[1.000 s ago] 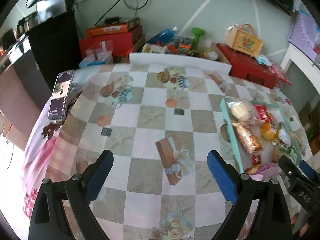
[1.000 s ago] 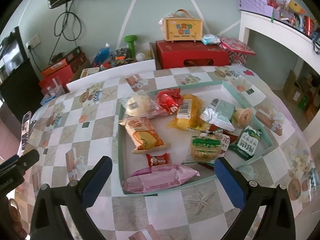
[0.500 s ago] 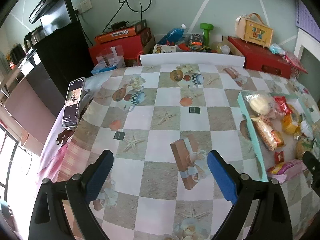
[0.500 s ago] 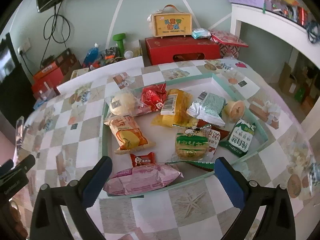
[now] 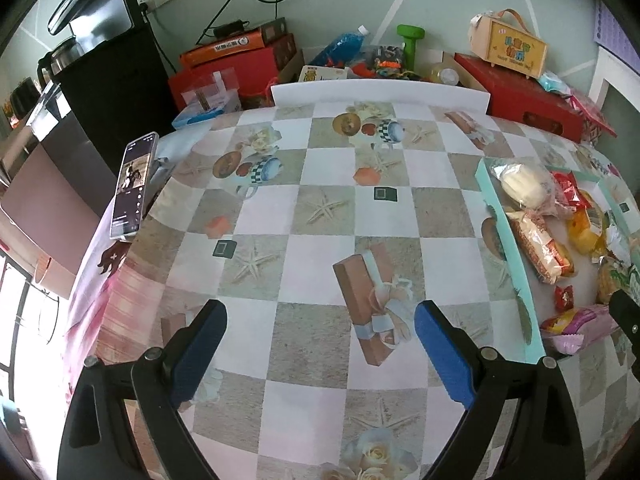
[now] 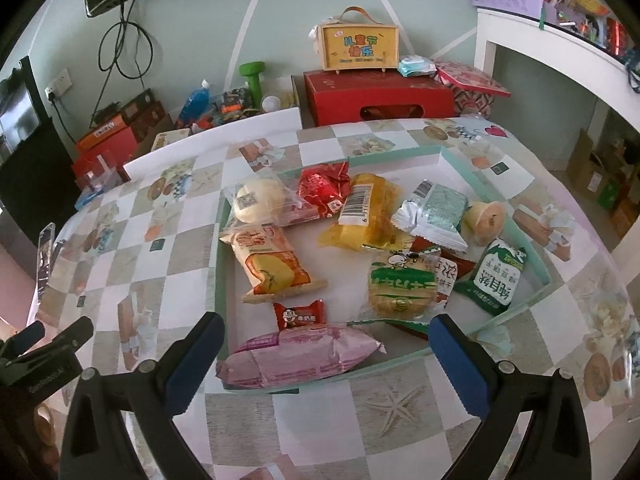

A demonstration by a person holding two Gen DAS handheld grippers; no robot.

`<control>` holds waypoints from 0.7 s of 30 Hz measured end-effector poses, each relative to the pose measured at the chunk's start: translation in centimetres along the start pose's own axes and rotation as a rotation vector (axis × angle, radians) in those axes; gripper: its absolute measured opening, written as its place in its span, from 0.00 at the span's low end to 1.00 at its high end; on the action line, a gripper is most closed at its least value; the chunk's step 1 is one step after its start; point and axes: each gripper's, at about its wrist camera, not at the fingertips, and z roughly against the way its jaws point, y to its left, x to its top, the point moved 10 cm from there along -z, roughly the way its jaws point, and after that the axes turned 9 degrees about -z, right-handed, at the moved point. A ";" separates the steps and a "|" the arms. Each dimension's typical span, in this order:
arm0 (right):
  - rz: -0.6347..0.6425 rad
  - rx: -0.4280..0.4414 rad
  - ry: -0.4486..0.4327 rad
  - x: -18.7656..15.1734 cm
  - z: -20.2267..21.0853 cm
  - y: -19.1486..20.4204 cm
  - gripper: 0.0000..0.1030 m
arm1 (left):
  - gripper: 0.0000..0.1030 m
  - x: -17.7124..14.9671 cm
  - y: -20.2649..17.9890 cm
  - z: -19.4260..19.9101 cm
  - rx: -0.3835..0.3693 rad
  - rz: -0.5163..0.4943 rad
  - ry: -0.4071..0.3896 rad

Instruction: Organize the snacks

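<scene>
Your right tool hangs with its blue-padded jaws spread wide and nothing between them, above the near edge of the shallow tray with the mint-green rim that holds the snacks. Lying nearest to it, against the tray's near rim, is the long pink packet, with the small red candy just behind it. Further in sit the orange bread packet, the round white bun, the red wrapper, the yellow packet, the silver-green packet and the green-and-white pouch. Your left tool is likewise spread and holds nothing, over bare chequered cloth on the worktop, well left of the tray. A phone rests at the worktop's far left edge.
</scene>
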 end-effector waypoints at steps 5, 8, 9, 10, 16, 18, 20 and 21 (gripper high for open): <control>0.008 -0.016 0.000 0.0 -0.1 -0.3 1.00 | 0.92 -0.2 -1.3 -0.3 -0.141 0.032 0.023; -0.004 0.008 0.001 0.1 0.2 -0.2 1.00 | 0.92 -0.2 -1.9 0.1 -0.200 0.057 0.019; -0.004 0.001 -0.005 0.2 0.5 -0.3 1.00 | 0.92 0.0 -1.8 0.5 -0.168 0.038 0.000; -0.005 -0.003 -0.009 0.3 0.7 -0.3 1.00 | 0.92 0.2 -1.6 0.9 -0.136 0.024 -0.018; -0.012 0.013 -0.064 1.8 4.6 -0.1 1.00 | 0.92 1.4 0.1 5.3 -0.060 0.017 -0.112; -0.006 0.018 -0.082 2.1 6.1 -0.1 1.00 | 0.92 1.6 1.0 6.9 -0.032 0.008 -0.132; -0.006 0.030 -0.099 2.4 7.7 0.1 1.00 | 0.92 1.6 1.7 8.5 -0.016 0.009 -0.145; -0.004 0.034 -0.105 2.5 8.4 0.1 1.00 | 0.92 1.5 1.9 9.2 -0.016 0.011 -0.147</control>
